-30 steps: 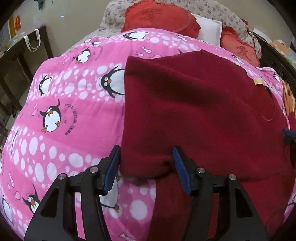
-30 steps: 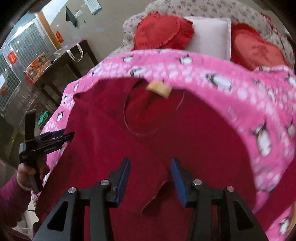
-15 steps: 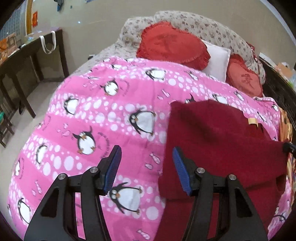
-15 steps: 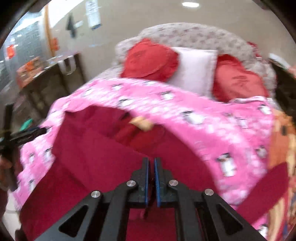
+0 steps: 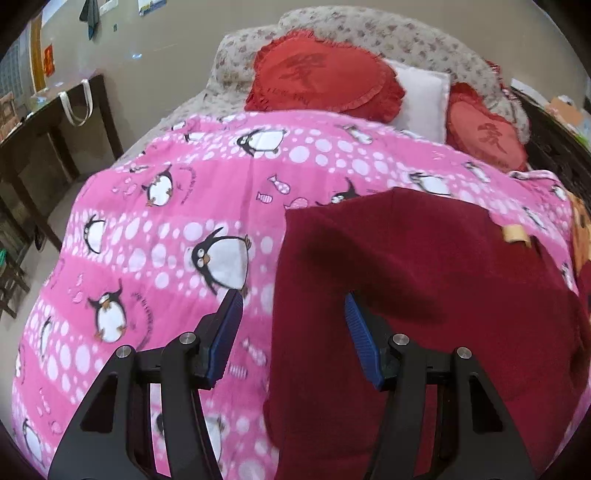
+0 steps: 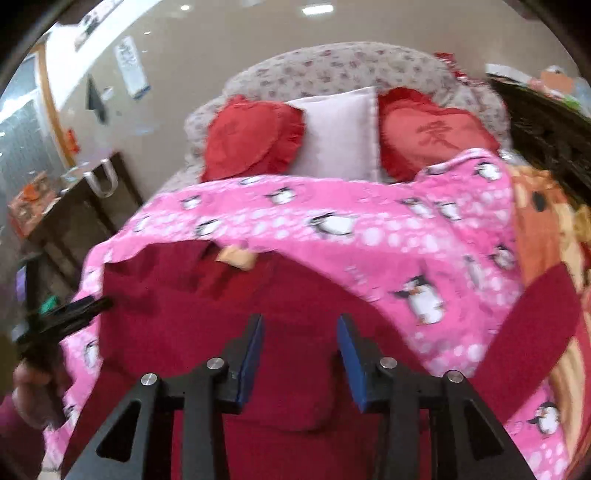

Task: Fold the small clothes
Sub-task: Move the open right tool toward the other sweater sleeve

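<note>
A dark red garment [image 5: 424, 295] lies spread on the pink penguin blanket [image 5: 166, 221], with a tan neck label [image 5: 515, 233] at its far right. My left gripper [image 5: 293, 310] is open above the garment's left folded edge, holding nothing. In the right wrist view the garment [image 6: 221, 306] lies below my right gripper [image 6: 299, 332], which is open and empty. The label [image 6: 236, 257] shows at its far edge. One red sleeve [image 6: 535, 325] stretches out to the right. The left gripper [image 6: 66, 314] shows at the left, held by a hand.
Two red heart cushions [image 5: 321, 74] [image 6: 432, 133] and a white pillow [image 6: 336, 133] lie against the floral headboard [image 5: 369, 33]. A dark wooden table [image 5: 44, 125] stands left of the bed. An orange patterned blanket [image 6: 546, 236] lies on the bed's right side.
My right gripper closed on the garment half a second ago and has now opened, letting the cloth go. My left gripper drew back from the garment's edge and stays open.
</note>
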`<state>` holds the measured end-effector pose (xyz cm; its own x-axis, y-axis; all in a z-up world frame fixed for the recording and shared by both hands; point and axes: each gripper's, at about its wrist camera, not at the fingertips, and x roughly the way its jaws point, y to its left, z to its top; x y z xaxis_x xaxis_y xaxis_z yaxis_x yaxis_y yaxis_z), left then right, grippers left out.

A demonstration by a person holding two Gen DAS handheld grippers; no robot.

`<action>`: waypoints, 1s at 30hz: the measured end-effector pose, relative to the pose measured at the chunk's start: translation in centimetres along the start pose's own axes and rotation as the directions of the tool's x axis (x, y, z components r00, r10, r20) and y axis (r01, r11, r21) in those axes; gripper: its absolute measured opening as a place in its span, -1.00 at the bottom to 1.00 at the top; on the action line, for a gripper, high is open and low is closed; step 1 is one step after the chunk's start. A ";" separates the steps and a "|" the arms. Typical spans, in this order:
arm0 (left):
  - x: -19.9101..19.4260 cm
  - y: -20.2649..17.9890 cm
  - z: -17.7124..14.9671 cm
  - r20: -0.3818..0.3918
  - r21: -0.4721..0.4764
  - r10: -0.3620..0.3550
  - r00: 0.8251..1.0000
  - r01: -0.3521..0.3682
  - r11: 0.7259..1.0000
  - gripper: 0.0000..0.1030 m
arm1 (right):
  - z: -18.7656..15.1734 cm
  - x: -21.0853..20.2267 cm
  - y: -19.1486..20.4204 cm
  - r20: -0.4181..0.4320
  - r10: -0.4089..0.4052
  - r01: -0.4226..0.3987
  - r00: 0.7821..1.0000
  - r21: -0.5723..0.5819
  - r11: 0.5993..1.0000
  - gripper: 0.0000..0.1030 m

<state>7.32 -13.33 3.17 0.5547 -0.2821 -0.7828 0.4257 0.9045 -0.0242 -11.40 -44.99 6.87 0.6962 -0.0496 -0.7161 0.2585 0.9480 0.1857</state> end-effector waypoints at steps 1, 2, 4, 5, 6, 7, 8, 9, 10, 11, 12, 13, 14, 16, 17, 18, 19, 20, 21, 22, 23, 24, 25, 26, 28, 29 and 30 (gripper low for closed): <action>0.6 0.1 0.1 -0.014 -0.007 0.005 1.000 -0.005 1.000 0.12 | -0.1 0.8 0.5 -0.023 -0.012 0.011 1.000 -0.026 1.000 -0.26; 1.6 0.2 0.2 -0.035 -0.013 0.009 0.999 -0.010 1.000 0.12 | -0.3 1.7 0.8 -0.038 -0.038 0.036 0.999 -0.050 0.998 -0.33; 2.8 0.3 0.1 -0.057 -0.031 0.008 0.998 -0.010 0.999 0.16 | -0.6 3.9 0.1 -0.060 -0.088 0.086 0.994 -0.046 0.995 -0.38; 2.9 0.4 0.0 -0.053 -0.042 0.002 0.999 -0.005 0.999 0.18 | -0.7 4.9 -0.6 -0.065 -0.094 0.093 0.994 -0.015 0.996 -0.39; 2.9 0.4 -0.1 -0.045 -0.047 0.007 0.999 -0.009 0.999 0.22 | -0.9 5.0 -0.9 -0.055 -0.090 0.090 0.994 0.001 0.996 -0.39; 2.9 0.4 -0.1 -0.043 -0.040 0.013 0.999 -0.015 0.999 0.25 | -0.8 5.1 -1.1 -0.051 -0.086 0.086 0.995 0.013 0.996 -0.39; 2.7 0.3 -0.1 -0.040 -0.028 0.019 0.999 -0.020 0.999 0.25 | -0.6 5.1 -1.2 -0.055 -0.083 0.085 0.995 0.025 0.996 -0.39; 2.6 0.3 -0.1 -0.039 -0.024 0.021 0.999 -0.022 0.999 0.25 | -0.4 5.0 -1.2 -0.059 -0.082 0.084 0.995 0.033 0.996 -0.39; 2.4 0.3 -0.2 -0.037 -0.018 0.027 0.999 -0.027 0.999 0.25 | -0.3 4.8 -1.2 -0.062 -0.081 0.083 0.995 0.035 0.996 -0.39; 2.2 0.2 -0.3 -0.036 -0.014 0.031 0.999 -0.032 0.999 0.25 | -0.3 4.3 -1.0 -0.064 -0.079 0.081 0.995 0.033 0.996 -0.39; 2.0 0.2 -0.4 -0.037 -0.008 0.037 0.999 -0.037 0.999 0.25 | -0.4 3.6 -0.7 -0.065 -0.072 0.075 0.995 0.032 0.997 -0.39; 1.6 0.2 -0.5 -0.036 -0.002 0.042 0.998 -0.042 0.999 0.25 | -0.5 2.9 -0.5 -0.065 -0.061 0.063 0.996 0.032 0.997 -0.39; 1.4 0.1 -0.6 -0.034 0.001 0.044 0.998 -0.045 0.999 0.25 | -0.8 2.5 -0.2 -0.062 -0.053 0.056 0.997 0.032 0.998 -0.39; 0.9 0.0 -0.9 -0.031 0.002 0.044 0.999 -0.044 0.999 0.25 | -1.4 1.6 0.3 -0.057 -0.048 0.050 0.997 0.024 0.998 -0.39; 0.6 0.0 -1.0 -0.032 0.002 0.042 0.999 -0.042 0.999 0.25 | -1.8 1.3 0.5 -0.057 -0.049 0.050 0.997 0.021 0.999 -0.39; 0.4 -0.1 -1.1 -0.033 0.002 0.041 0.999 -0.041 0.999 0.25 | -2.1 1.2 0.7 -0.058 -0.046 0.048 0.997 0.021 0.999 -0.39; 0.0 -0.1 -1.3 -0.030 0.003 0.040 0.999 -0.040 0.999 0.25 | -2.4 1.2 0.7 -0.061 -0.046 0.047 0.997 0.023 0.999 -0.39; -0.4 -0.2 -1.5 -0.027 0.005 0.040 0.999 -0.040 0.999 0.25 | -2.7 1.4 0.7 -0.068 -0.047 0.049 0.997 0.025 0.998 -0.39; -0.6 -0.2 -1.6 -0.025 0.007 0.042 0.999 -0.041 0.999 0.25 | -3.1 1.8 0.6 -0.081 -0.052 0.055 0.995 0.030 0.998 -0.39; -0.9 -0.3 -1.8 -0.022 0.011 0.043 0.999 -0.043 0.999 0.25 | -3.4 2.4 0.5 -0.099 -0.063 0.067 0.993 0.032 0.997 -0.39; -1.3 -0.4 -1.9 -0.018 0.015 0.044 0.999 -0.044 0.999 0.25 | -3.8 3.1 0.2 -0.117 -0.071 0.075 0.991 0.033 0.997 -0.39; -1.6 -0.4 -2.0 -0.016 0.016 0.045 0.999 -0.044 0.999 0.25 | -4.1 3.6 0.1 -0.121 -0.065 0.070 0.991 0.037 0.997 -0.39; -2.0 -0.4 -2.2 -0.016 0.015 0.044 0.999 -0.043 0.999 0.25 | -4.3 3.8 0.1 -0.112 -0.062 0.067 0.992 0.041 0.997 -0.39; -2.2 -0.4 -2.3 -0.017 0.013 0.042 0.999 -0.041 0.999 0.25 | -4.3 3.6 0.2 -0.108 -0.069 0.074 0.992 0.042 0.996 -0.39; -2.8 -0.4 -2.7 -0.016 0.013 0.039 0.999 -0.039 0.999 0.25 | -4.2 3.2 0.6 -0.111 -0.074 0.080 0.991 0.045 0.996 -0.38; -3.1 -0.5 -2.9 -0.015 0.014 0.040 0.999 -0.039 0.999 0.25 | -4.2 2.8 0.6 -0.113 -0.063 0.070 0.992 0.057 0.996 -0.37; -3.4 -0.5 -3.1 -0.015 0.016 0.039 0.999 -0.039 0.999 0.25 | -4.3 2.4 0.7 -0.122 -0.044 0.053 0.992 0.073 0.996 -0.37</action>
<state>3.04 -11.84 3.92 0.5598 -0.2418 -0.7926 0.4155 0.9095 0.0161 -12.41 -43.14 2.36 0.5973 -0.0523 -0.8003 0.3430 0.9187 0.1960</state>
